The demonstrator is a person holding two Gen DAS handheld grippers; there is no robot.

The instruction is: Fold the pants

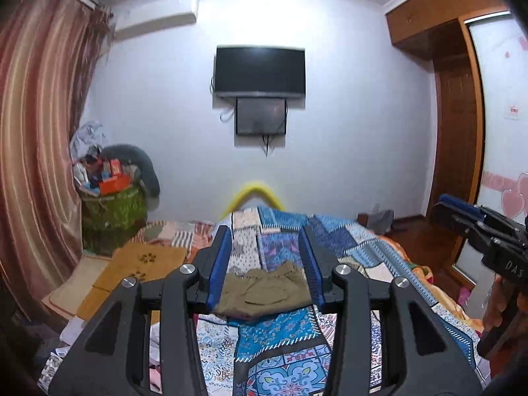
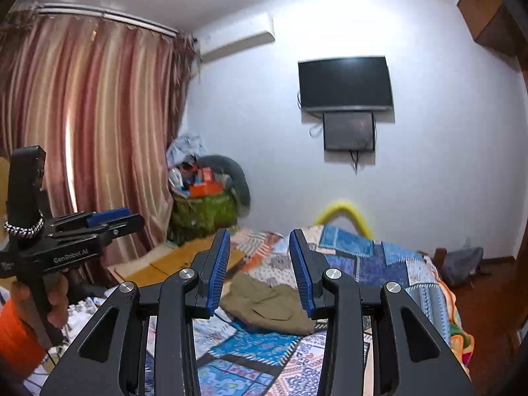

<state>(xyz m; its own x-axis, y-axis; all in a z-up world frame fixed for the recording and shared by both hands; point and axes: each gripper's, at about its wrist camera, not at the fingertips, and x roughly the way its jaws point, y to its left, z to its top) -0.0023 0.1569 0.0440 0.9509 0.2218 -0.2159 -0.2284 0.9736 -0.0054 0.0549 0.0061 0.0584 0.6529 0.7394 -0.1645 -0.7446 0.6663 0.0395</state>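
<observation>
Left wrist view: left gripper [image 1: 265,260] held above the bed, jaws spread wide, nothing btwn them. Olive pants [image 1: 264,292] lie in a crumpled heap on the patchwork quilt [image 1: 280,336], roughly mid-bed, seen thru the gap btwn the blue pads [image 1: 219,264]; gripper is apart from the fabric. Right gripper [image 1: 444,206] shows at the right edge of the view, over the bed's right side; jaws there look nearly together but can't tell for sure from this angle.

Right wrist view: right gripper [image 2: 259,264] also above the bed w/ jaws spread, empty. Pants [image 2: 270,307] sit just beyond its fingers [image 2: 302,270], on the quilt [image 2: 379,257]. Left gripper [image 2: 109,219] appears at the left, beyond the bed's left edge, held by a hand [image 2: 39,300] w/ an orange sleeve. TV [image 2: 345,82] on the far wall, curtain [image 2: 92,115] on the left, full green basket [image 2: 201,211] in the corner past the bed.
</observation>
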